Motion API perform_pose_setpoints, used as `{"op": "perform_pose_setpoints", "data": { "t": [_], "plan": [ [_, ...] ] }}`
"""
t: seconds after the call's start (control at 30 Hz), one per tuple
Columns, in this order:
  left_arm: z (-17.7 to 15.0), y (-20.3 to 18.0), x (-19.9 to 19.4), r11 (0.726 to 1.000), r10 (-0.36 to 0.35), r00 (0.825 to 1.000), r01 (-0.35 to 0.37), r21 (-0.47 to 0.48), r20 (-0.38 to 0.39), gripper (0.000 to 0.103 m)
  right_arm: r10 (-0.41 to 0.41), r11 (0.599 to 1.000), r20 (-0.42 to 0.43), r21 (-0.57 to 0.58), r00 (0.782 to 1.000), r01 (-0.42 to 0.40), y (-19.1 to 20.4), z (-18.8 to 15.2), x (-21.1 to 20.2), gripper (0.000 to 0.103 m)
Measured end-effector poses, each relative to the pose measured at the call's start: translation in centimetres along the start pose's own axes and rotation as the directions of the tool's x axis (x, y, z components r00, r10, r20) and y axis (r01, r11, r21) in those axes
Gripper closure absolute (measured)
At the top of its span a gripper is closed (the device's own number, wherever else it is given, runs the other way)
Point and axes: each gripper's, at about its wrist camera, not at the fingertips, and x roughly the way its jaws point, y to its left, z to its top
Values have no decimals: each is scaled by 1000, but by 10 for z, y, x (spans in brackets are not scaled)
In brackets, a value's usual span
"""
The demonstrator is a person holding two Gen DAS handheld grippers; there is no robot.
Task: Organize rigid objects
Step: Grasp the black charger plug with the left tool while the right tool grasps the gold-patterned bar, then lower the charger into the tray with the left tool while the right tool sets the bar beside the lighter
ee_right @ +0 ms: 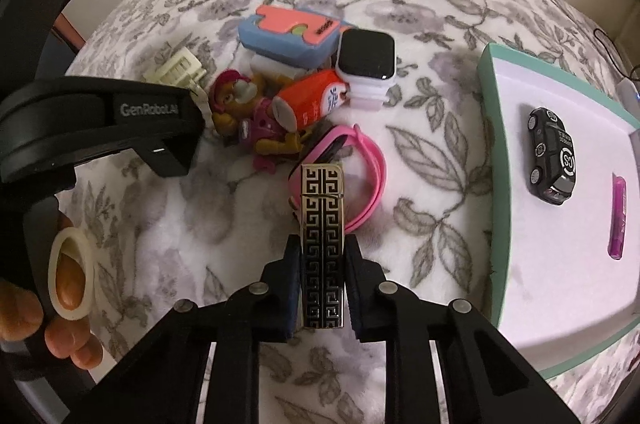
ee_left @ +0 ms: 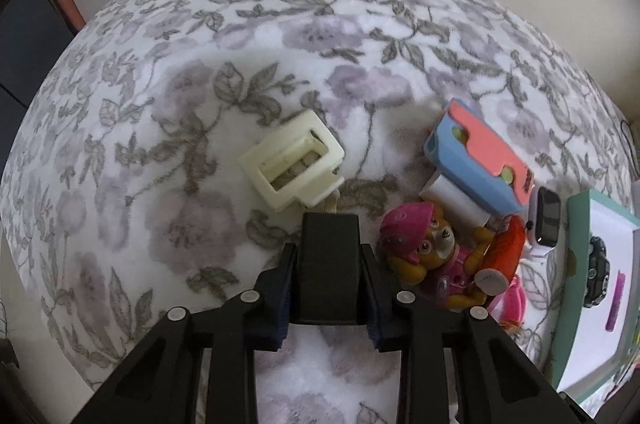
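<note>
My left gripper (ee_left: 328, 252) is shut on a black rectangular block, its tip just short of a cream hair claw clip (ee_left: 292, 163) on the floral blanket. My right gripper (ee_right: 323, 244) is shut on a metal lighter (ee_right: 323, 224) with a black-and-gold key pattern, held above a pink watch (ee_right: 360, 167). A pile lies between them: a pup toy figure (ee_right: 248, 111), an orange-and-white bottle (ee_right: 312, 101), a white smartwatch (ee_right: 366, 59) and a blue-and-coral case (ee_right: 292, 31). The green-rimmed white tray (ee_right: 494, 127) at the right holds a black toy car (ee_right: 554, 155) and a purple stick (ee_right: 618, 216).
The floral blanket (ee_left: 200, 83) covers a bed that ends at a pale wall behind. In the right wrist view the left gripper's body (ee_right: 148, 111) fills the left side, with a hand (ee_right: 24, 320) and a cream ring (ee_right: 72, 276) below it. Cables lie past the tray's far corner.
</note>
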Motion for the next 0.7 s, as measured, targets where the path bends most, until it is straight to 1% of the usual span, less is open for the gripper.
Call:
{"op": "perform_pose_setpoints", "data": {
  "t": [0.1,0.33,0.5,0.6,0.7],
  "plan": [
    [3,2,-12,1000,-9,1000,10,-13,23,72,25,999,25,28,999,-26,-6,1,-15,82],
    [7,-1,-54,1000,-30,992,30,-4,122,72,56,997,103,52,993,-62,-20,2,-49,82],
    [8,-10,-81,999,-50,981,48,14,186,72,42,996,147,69,988,-53,-30,3,-69,82],
    [6,-18,-94,998,-60,976,55,29,208,73,49,993,154,102,987,-65,-42,7,-72,82],
    [4,-26,-104,997,-69,971,60,46,230,73,39,989,159,136,986,-61,-56,7,-77,82]
  ]
}}
